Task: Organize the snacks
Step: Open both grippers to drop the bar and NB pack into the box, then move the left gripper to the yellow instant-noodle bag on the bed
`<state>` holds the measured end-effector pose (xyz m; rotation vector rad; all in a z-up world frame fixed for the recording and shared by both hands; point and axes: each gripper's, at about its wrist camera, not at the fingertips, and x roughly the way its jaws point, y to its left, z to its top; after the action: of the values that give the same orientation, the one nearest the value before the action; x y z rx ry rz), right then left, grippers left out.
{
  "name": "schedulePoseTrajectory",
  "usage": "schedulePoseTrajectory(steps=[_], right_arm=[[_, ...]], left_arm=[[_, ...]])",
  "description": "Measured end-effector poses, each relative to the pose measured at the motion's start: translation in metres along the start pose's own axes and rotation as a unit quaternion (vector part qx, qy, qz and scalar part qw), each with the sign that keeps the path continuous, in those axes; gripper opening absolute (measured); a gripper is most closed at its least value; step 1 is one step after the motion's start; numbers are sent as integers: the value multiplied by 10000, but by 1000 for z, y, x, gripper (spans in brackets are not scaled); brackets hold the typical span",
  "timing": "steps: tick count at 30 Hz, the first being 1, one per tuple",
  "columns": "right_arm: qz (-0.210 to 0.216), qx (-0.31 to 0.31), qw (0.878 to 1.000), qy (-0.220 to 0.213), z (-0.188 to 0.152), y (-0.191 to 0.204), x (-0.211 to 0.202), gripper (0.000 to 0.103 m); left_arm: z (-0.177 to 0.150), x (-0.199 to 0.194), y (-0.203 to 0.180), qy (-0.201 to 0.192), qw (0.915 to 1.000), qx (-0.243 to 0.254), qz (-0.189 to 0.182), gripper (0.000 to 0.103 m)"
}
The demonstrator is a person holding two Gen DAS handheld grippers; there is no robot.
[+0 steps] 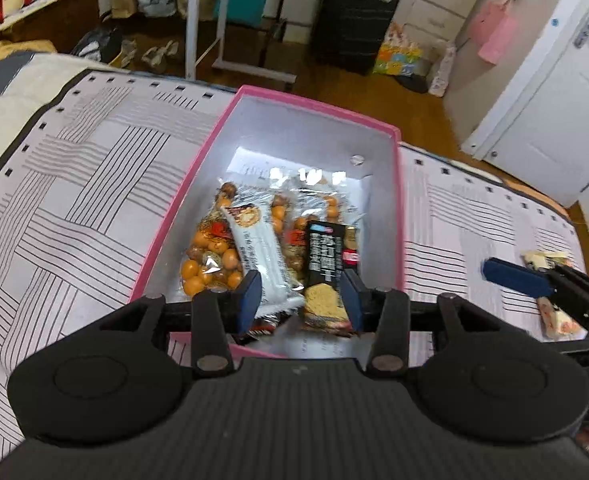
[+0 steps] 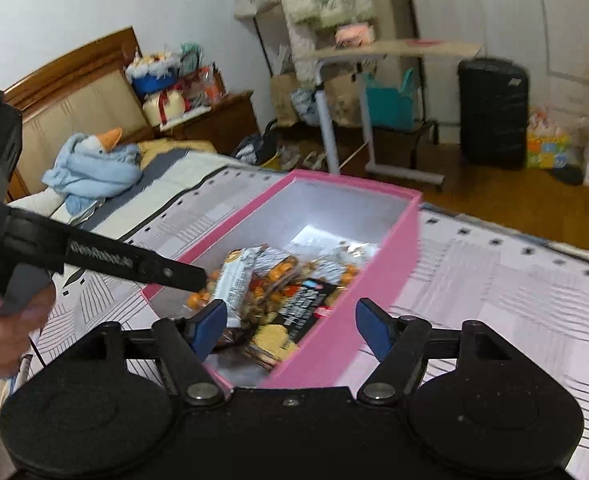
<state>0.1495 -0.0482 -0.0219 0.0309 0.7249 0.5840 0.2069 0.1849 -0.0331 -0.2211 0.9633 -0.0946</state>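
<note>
A pink box (image 1: 190,200) with a white inside lies on the patterned bedspread (image 1: 74,200). In it are bags of orange coated nuts (image 1: 210,256), a white bar (image 1: 260,252) and a black snack pack (image 1: 326,256). My left gripper (image 1: 301,300) hangs over the box's near end, open, with the ends of the white bar and the black pack lying loose between its blue pads. My right gripper (image 2: 290,326) is open and straddles the box's right wall (image 2: 374,280), gripping nothing. Two loose snacks (image 1: 558,320) lie on the bedspread to the right.
A hand (image 2: 10,320) holds the left gripper's handle at the left. A blue towel with a toy goose (image 2: 94,164) lies by the headboard. Beyond the bed stand a wheeled side table (image 2: 374,52), a black suitcase (image 1: 352,20) and bags on the wooden floor.
</note>
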Motion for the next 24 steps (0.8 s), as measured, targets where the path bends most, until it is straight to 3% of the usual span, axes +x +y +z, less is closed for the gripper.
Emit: schedulePoseTrajectory(steps=[9,15,24], right_arm=[[-708,-224,9968,-312,-23,-11,-97,78],[-911,-464,9947,149,-26,-22,-141,81],[-1372,-345,9899,-22,-62,-83,-177,94]], left_arm=[[-16,-41,-55,-136,9962,730,-452,48],[-30,-56,-111,-93,9857,1467,-824,51],[-42,-19,-189,203,9742,1851,-1278,65]])
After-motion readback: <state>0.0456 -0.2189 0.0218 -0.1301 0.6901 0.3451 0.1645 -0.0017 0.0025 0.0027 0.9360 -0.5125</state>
